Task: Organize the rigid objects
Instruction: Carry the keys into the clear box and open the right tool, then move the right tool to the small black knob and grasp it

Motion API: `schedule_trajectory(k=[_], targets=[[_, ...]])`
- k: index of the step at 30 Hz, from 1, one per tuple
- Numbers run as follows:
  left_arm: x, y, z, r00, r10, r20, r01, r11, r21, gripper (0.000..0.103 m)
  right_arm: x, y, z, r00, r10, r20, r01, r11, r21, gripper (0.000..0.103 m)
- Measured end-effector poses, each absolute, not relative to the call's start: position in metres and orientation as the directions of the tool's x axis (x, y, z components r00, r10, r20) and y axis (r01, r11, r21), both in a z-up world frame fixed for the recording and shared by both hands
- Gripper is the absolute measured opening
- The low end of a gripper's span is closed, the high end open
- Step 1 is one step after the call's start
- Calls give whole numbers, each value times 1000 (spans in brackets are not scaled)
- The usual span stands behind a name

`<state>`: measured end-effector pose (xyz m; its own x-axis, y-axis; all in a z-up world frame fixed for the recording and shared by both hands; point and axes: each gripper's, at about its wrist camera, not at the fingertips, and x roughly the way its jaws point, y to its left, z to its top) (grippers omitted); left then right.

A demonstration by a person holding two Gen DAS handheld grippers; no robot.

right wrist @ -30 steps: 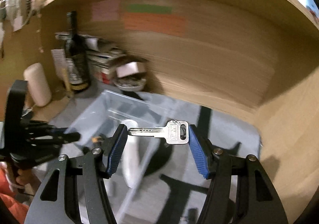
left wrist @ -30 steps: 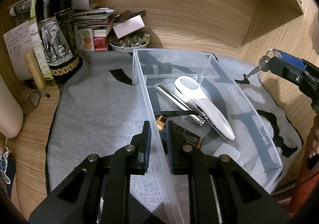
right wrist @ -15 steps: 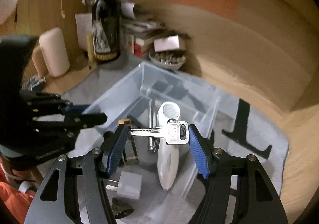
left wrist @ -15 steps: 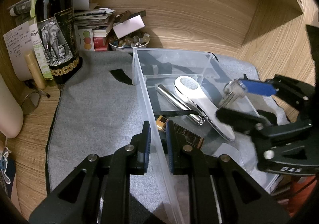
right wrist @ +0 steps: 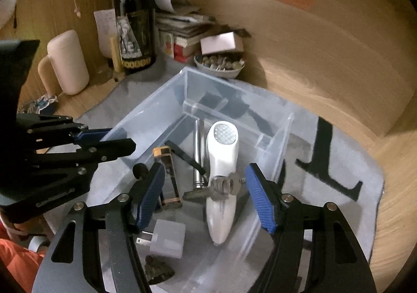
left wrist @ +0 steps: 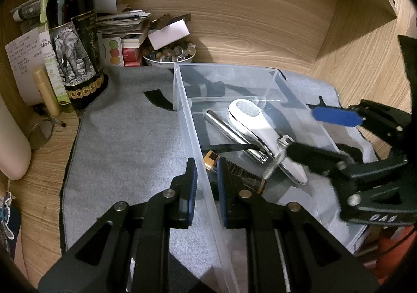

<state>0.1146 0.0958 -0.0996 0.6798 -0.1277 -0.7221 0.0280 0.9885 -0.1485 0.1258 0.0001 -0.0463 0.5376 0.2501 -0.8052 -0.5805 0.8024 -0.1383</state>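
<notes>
Clear plastic bin side wall clamped by left gripper, right gripper spread wide inside the bin, key seen blurred between its blue pads, untouched, above white handheld device.

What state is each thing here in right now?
Key: loose between open jaws, blurred, above the white device.
Right gripper: jaws open, holding nothing.
Left gripper: jaws astride the bin wall; whether they pinch it is unclear.
Bin: open-topped, partly filled.
Wine bottle: upright.
Plug adapter: lying flat in the bin.
</notes>
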Motion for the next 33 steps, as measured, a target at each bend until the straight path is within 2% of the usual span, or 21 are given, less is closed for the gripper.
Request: schedule_trajectory(k=[8,14,16,22,30,33], targets=[[114,96,-100,680,-128,-722,29,989,-148,14,119,-33,-22,616,209,-760,-495,853,-166,62],[114,96,-100,680,-128,-722,29,989,-148,14,110,-77,-11,661,113,-742,-373,907,-194,64],[114,97,-100,680,-129,-722,30,988,-149,14,107,-93,-10,664,84,-743,-331,924,-190,70],[113,97,-100,679,-130,-723,30,988,-149,14,95,-130,-28,622,18,-783,-230,960,-161,71],[113,97,-99,678,-126,-724,30,989,-144,14,86,-143,-75,516,-12,-857,-213,967,-141,71],[113,96,-100,677,-123,-725,29,990,-141,14,88,-150,-93,458,5,-889,-205,974,-100,67]])
